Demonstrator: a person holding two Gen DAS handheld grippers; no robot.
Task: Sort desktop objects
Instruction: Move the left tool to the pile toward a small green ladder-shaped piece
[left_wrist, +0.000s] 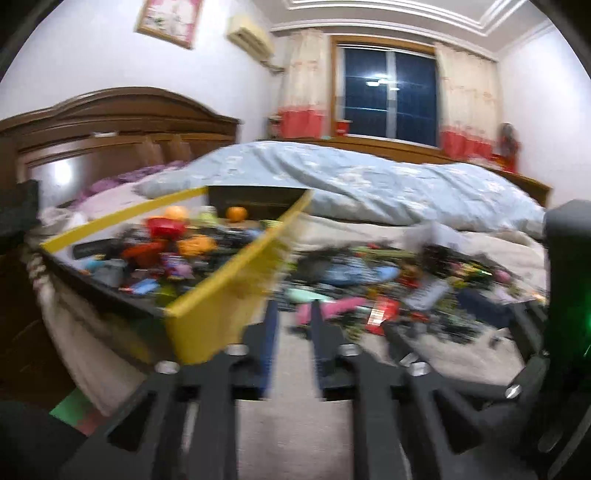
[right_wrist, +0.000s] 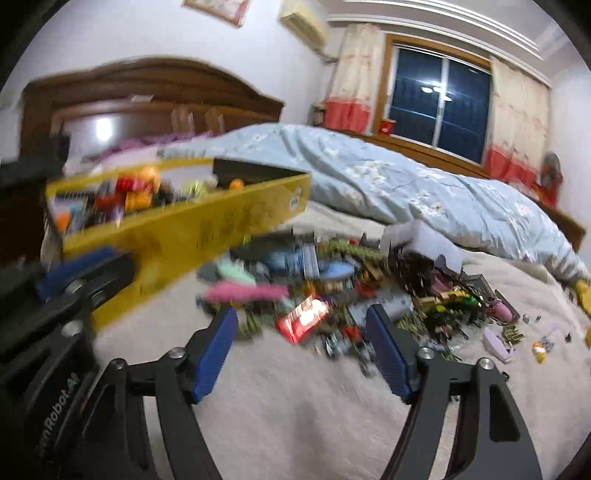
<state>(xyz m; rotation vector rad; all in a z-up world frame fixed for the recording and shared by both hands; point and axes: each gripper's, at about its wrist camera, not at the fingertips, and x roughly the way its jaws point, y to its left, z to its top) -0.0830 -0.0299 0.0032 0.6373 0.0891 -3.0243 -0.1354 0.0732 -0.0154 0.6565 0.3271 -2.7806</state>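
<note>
A yellow-walled box (left_wrist: 229, 280) (right_wrist: 177, 229) stands on the bed at the left, filled with several toys and an orange (left_wrist: 236, 213). To its right, a blurred pile of small objects (left_wrist: 388, 280) (right_wrist: 351, 280) is spread on the beige sheet, with a red packet (right_wrist: 303, 319) (left_wrist: 380, 314) and a pink item (right_wrist: 243, 291) at its near edge. My left gripper (left_wrist: 293, 306) is beside the box's near corner, its fingers a narrow gap apart with nothing between them. My right gripper (right_wrist: 300, 312) is wide open just short of the red packet, holding nothing.
A light blue quilt (left_wrist: 369, 177) lies bunched behind the pile, in front of a dark window (left_wrist: 388, 99). The brown headboard (left_wrist: 110, 110) rises at the far left. Bare beige sheet (right_wrist: 295, 387) lies in front of the pile. A white carton (right_wrist: 417, 229) sits at the pile's back.
</note>
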